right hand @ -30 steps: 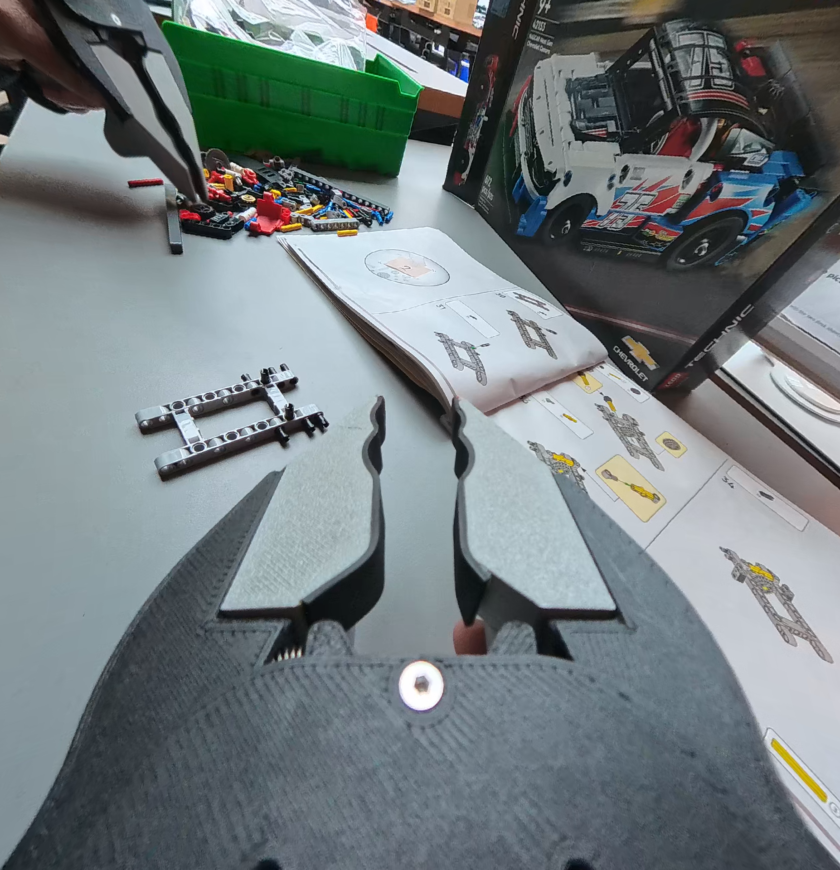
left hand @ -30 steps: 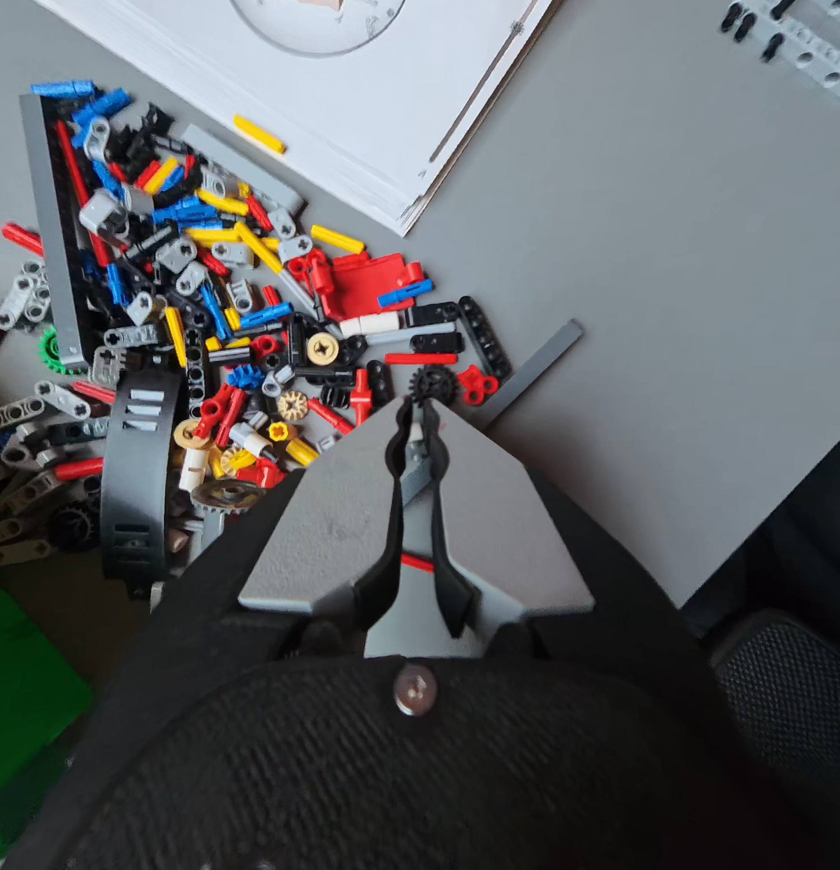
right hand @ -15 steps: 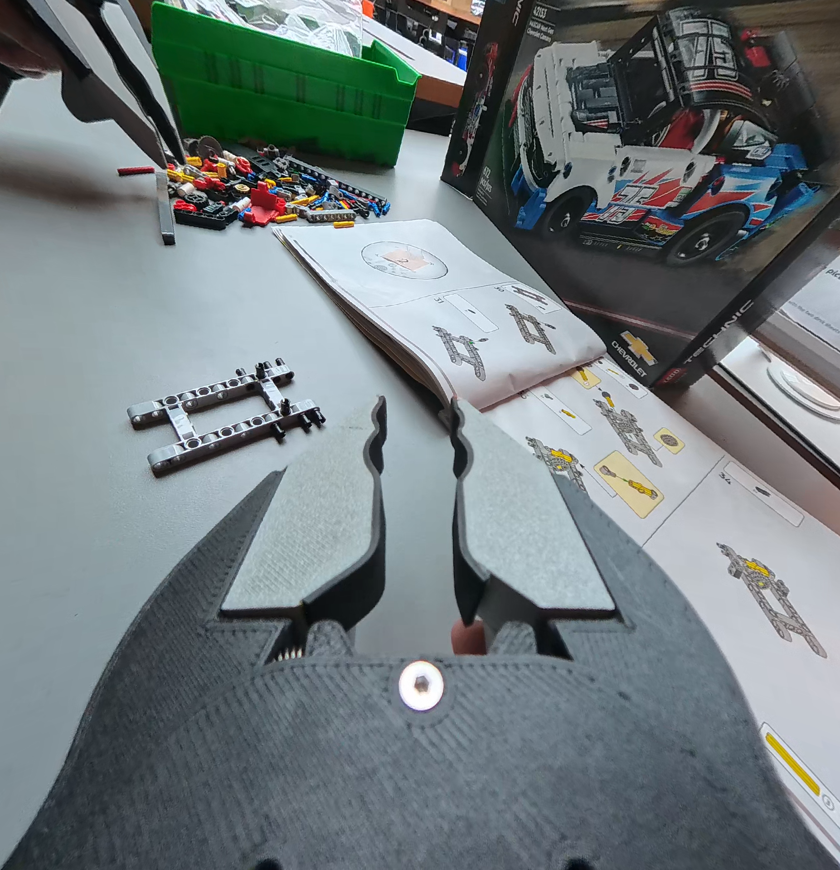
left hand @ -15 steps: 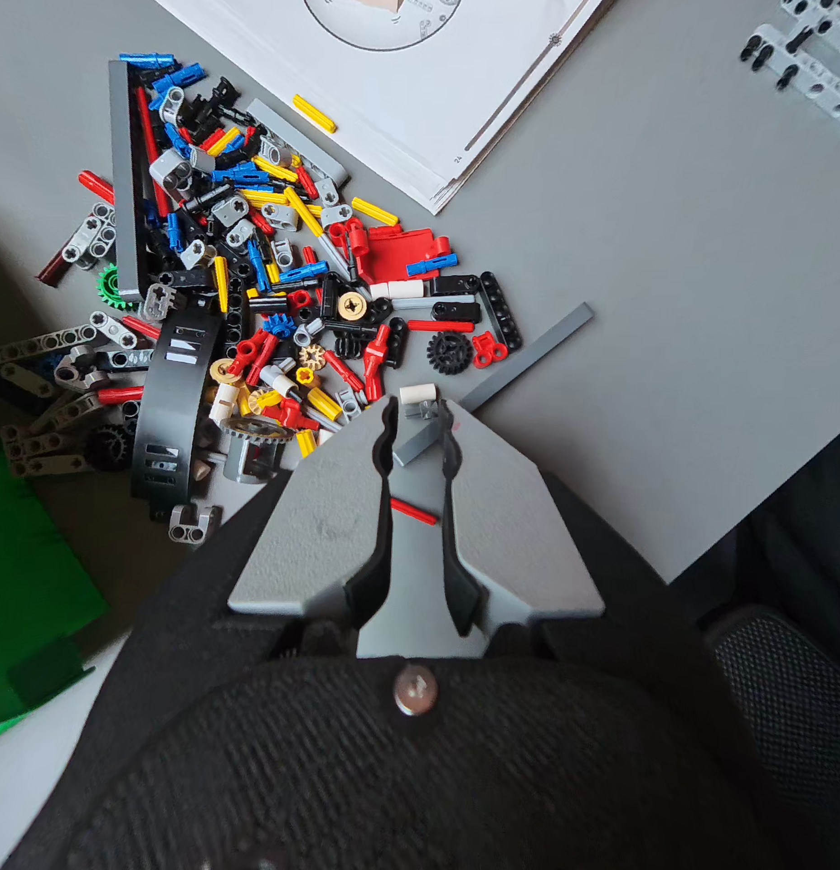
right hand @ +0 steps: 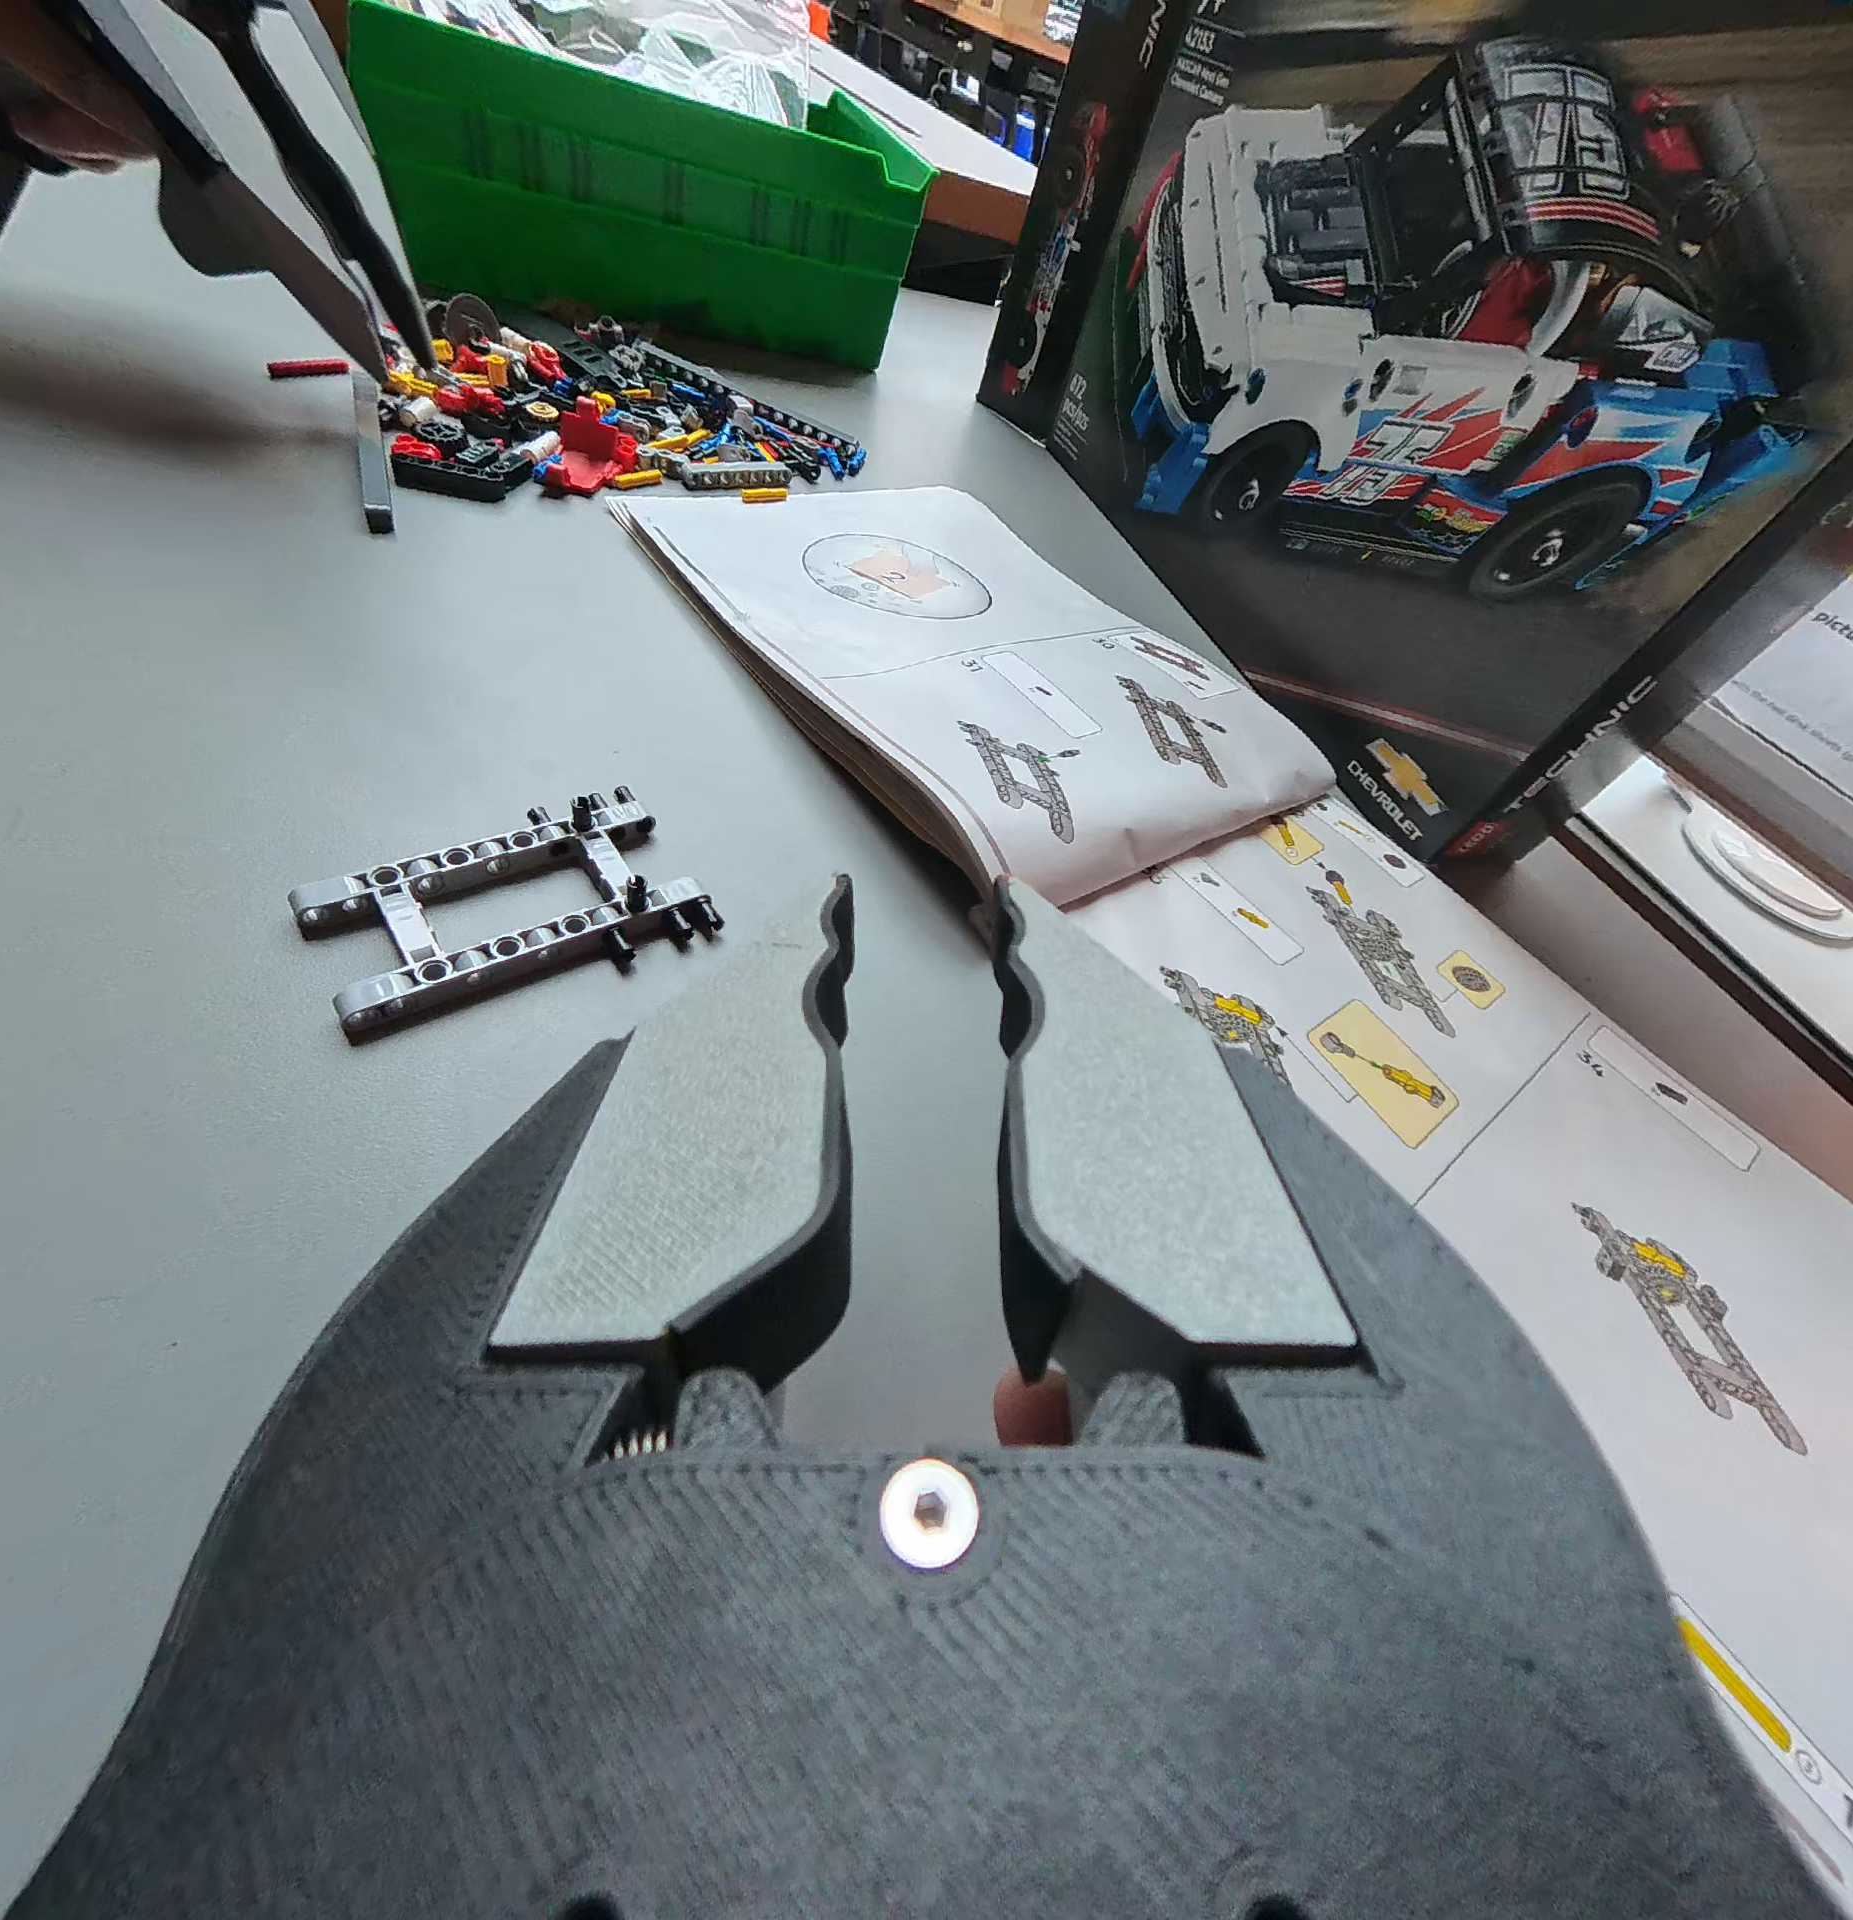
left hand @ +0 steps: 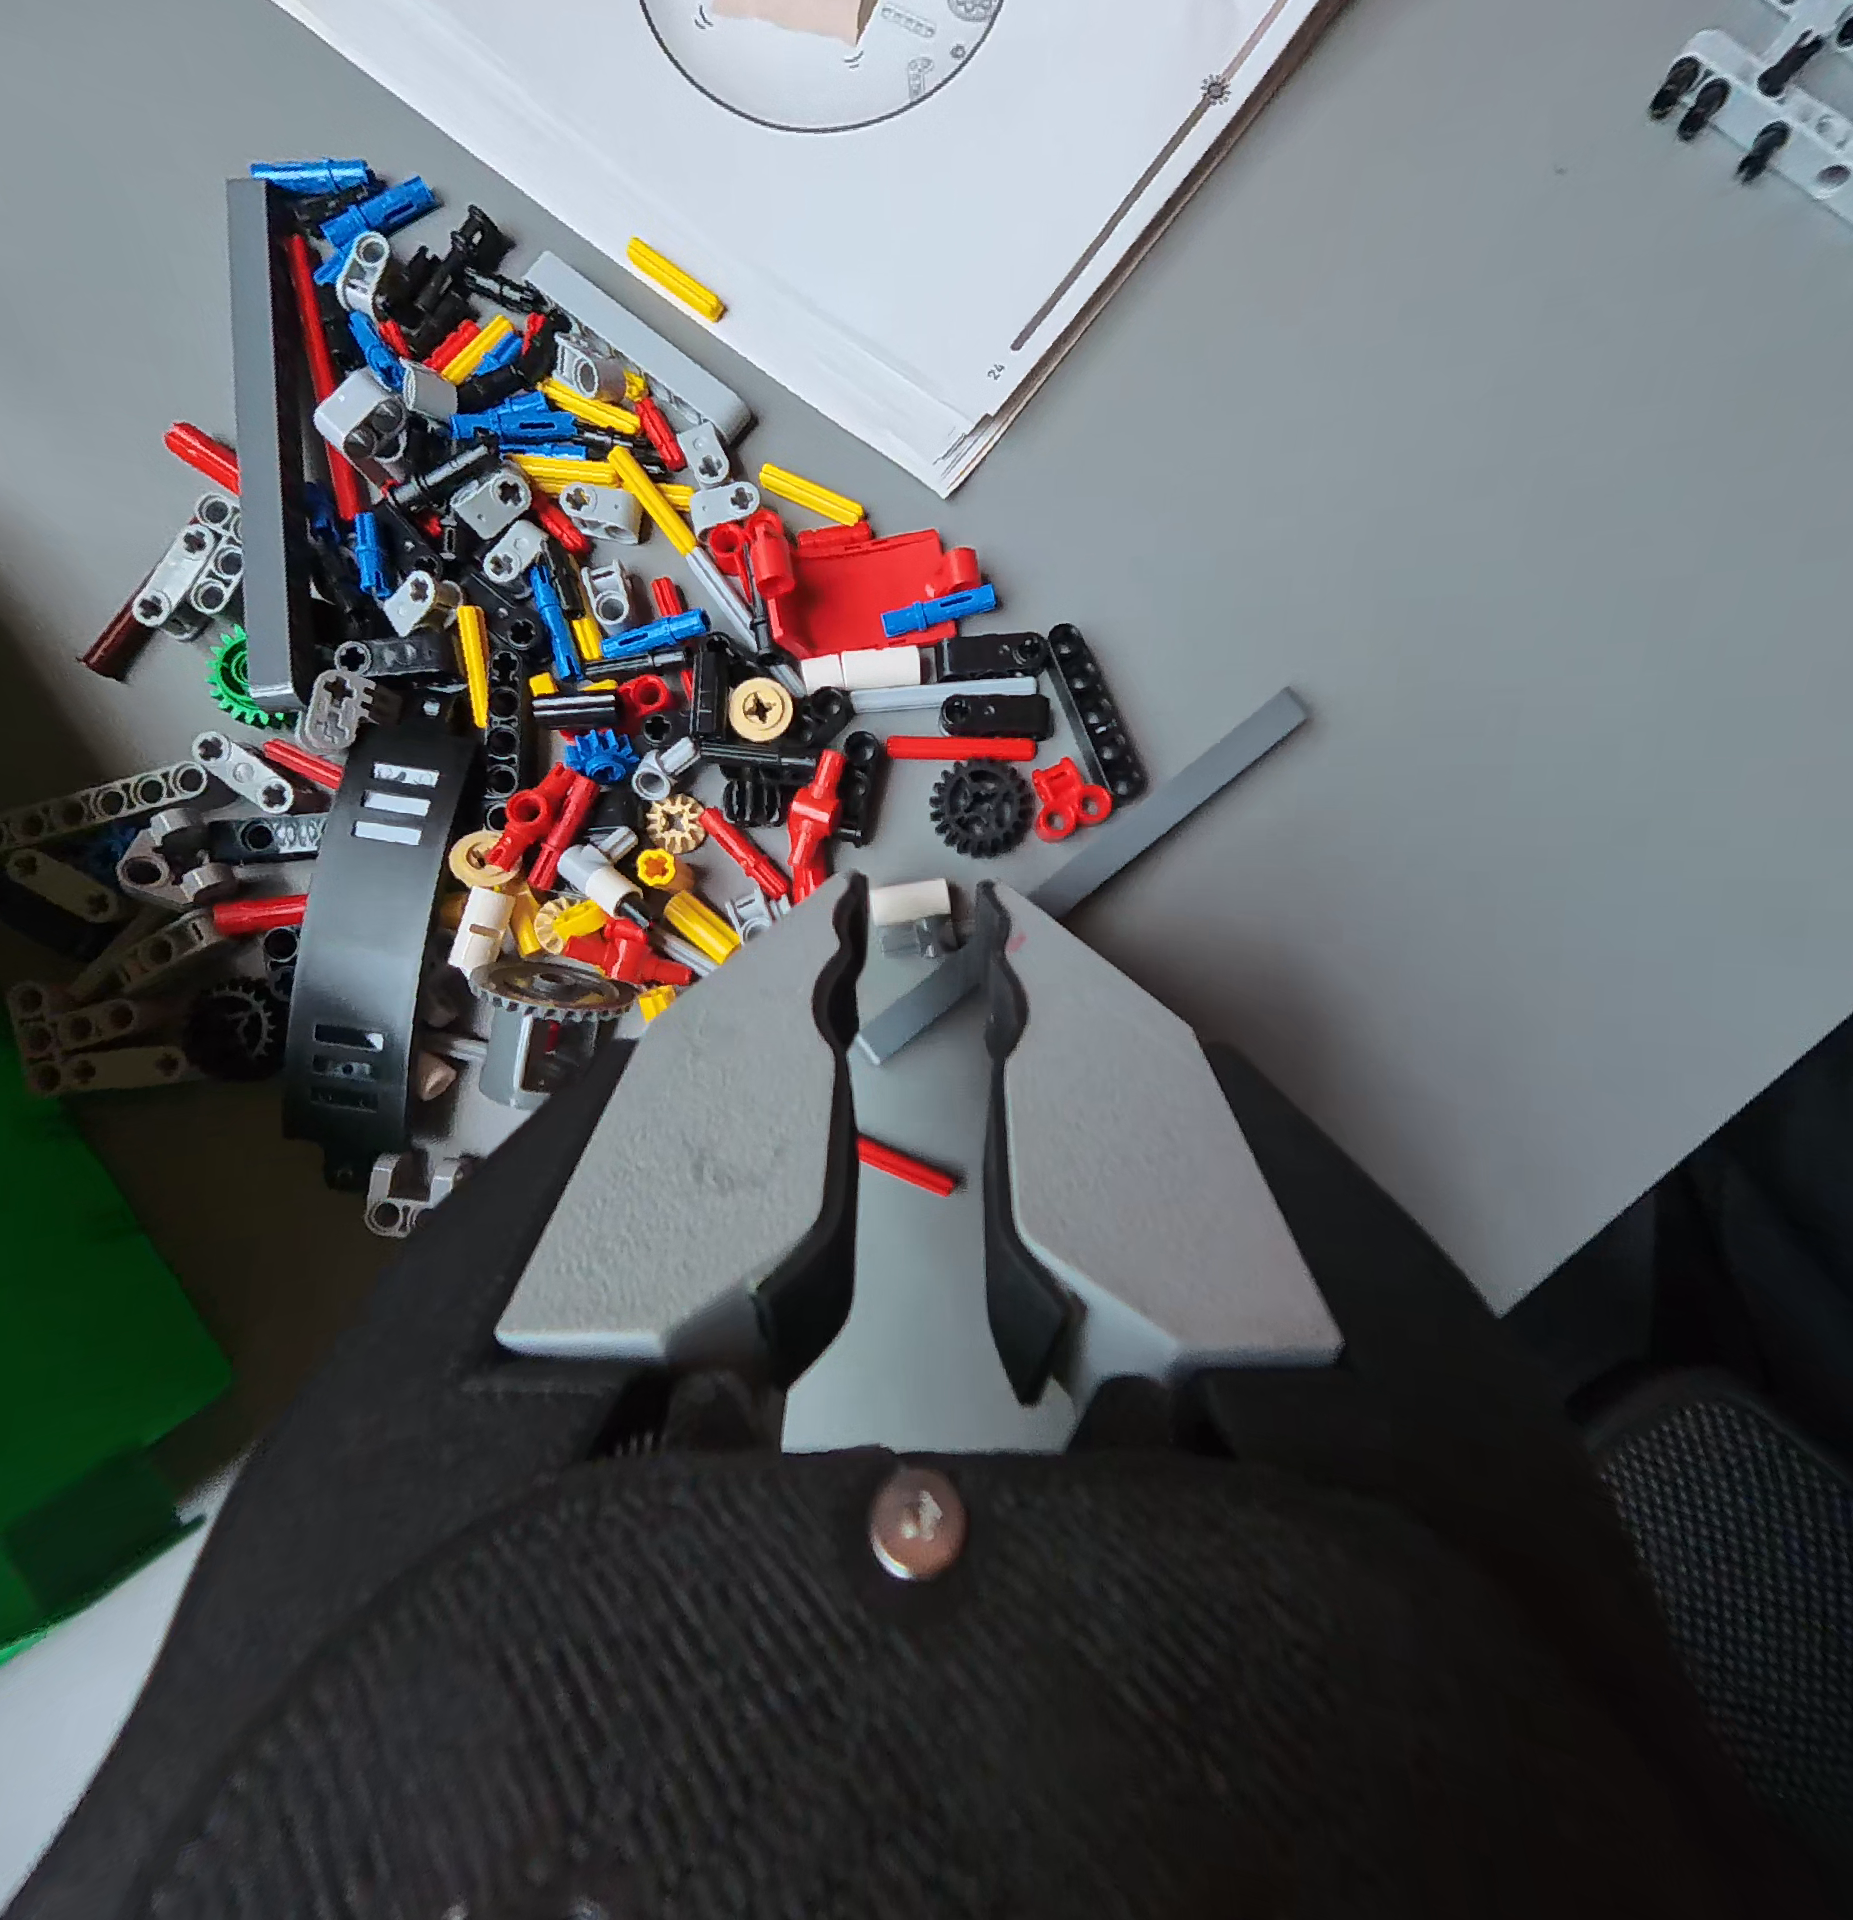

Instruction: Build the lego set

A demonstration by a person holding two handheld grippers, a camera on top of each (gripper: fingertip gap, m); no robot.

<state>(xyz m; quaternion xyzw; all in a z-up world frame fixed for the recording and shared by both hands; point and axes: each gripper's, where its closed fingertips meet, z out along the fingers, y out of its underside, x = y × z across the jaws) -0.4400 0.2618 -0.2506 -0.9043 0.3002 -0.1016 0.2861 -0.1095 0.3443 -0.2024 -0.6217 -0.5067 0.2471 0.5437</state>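
**Inspector:** Hand-held gripper, left (left hand: 917, 914): fingers apart, poised over a small grey connector (left hand: 914, 938) at the edge of the loose-parts pile (left hand: 589, 665), likely selecting it.

**Clerk:** And the right (right hand: 922, 914)?

**Inspector:** Fingers apart, empty, near the grey frame assembly (right hand: 506, 909). Grey desk (right hand: 174, 675); open manual (right hand: 1005, 675), green bin (right hand: 641, 197), box (right hand: 1421, 312) behind.

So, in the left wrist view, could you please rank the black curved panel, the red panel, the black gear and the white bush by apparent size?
1. black curved panel
2. red panel
3. black gear
4. white bush

All lie on the table at similar depth, so nearness hardly skews this.
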